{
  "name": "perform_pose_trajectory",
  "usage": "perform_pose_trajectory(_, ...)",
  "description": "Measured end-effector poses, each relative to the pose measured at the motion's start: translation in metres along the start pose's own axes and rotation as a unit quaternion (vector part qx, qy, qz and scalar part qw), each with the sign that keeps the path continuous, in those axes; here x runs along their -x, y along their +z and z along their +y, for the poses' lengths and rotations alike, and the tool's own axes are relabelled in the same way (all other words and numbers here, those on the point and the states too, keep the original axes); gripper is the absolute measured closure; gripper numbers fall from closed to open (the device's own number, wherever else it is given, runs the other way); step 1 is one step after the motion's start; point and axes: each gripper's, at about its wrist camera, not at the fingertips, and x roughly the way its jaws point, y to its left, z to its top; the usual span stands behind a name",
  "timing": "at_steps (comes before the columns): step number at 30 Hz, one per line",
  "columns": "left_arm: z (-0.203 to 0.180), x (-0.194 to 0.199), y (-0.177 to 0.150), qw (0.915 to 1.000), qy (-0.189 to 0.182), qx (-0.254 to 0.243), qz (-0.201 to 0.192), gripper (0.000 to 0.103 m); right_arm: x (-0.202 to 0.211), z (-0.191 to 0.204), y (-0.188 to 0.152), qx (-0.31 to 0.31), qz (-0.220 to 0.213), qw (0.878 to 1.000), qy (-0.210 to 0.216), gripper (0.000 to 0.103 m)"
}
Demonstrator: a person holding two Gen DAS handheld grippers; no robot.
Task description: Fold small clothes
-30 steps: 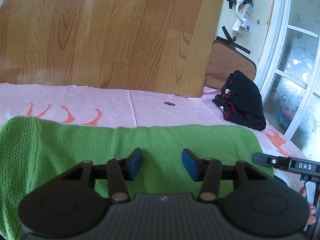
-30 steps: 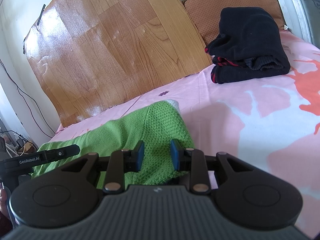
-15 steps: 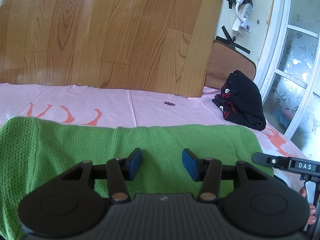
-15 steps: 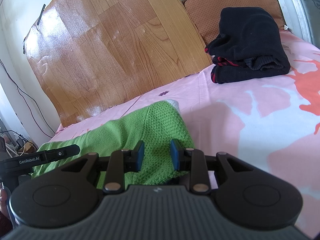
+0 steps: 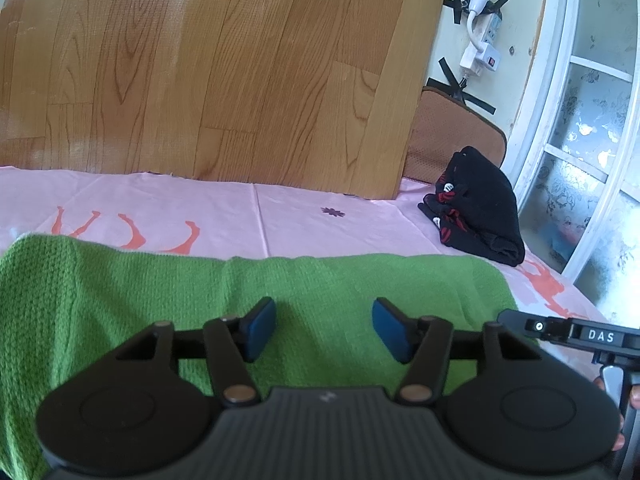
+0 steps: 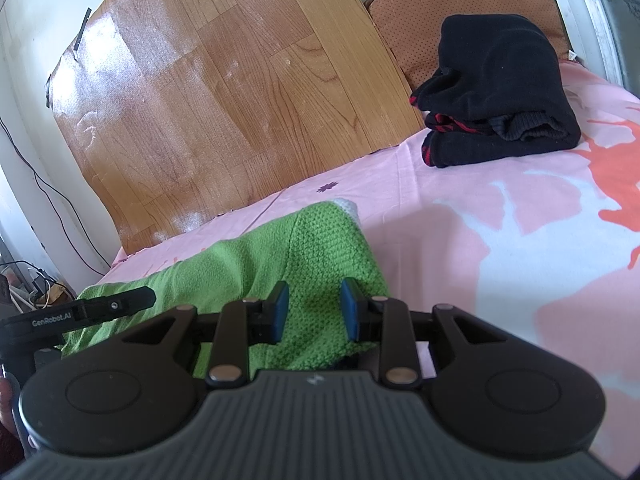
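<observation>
Where it lies, the green knit garment (image 5: 168,292) looks flat (textured weave).

This is a bedroom in a home. A pink patterned bedsheet (image 6: 460,208) covers a bed below a taped-up wood-grain vinyl sheet (image 5: 200,60). A white power strip (image 5: 478,46) hangs beside a frosted-glass window (image 5: 592,128).

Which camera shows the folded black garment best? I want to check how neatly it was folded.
The right wrist view: the black garment is large and near there, its stacked folds and red-striped trim facing the camera, on the pink sheet. The left wrist view shows it smaller, side-on, near the frame's right edge.
</observation>
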Motion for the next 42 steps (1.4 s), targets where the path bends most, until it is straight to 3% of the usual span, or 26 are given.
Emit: perform_pose_trajectory(42, -0.0026, -0.0045, -0.0004, 0.9997, 0.015, -0.017, 0.009, 0.042, 0.0009, 0.0003, -0.0004, -0.002, -0.001, 1.000, 0.000, 0.071)
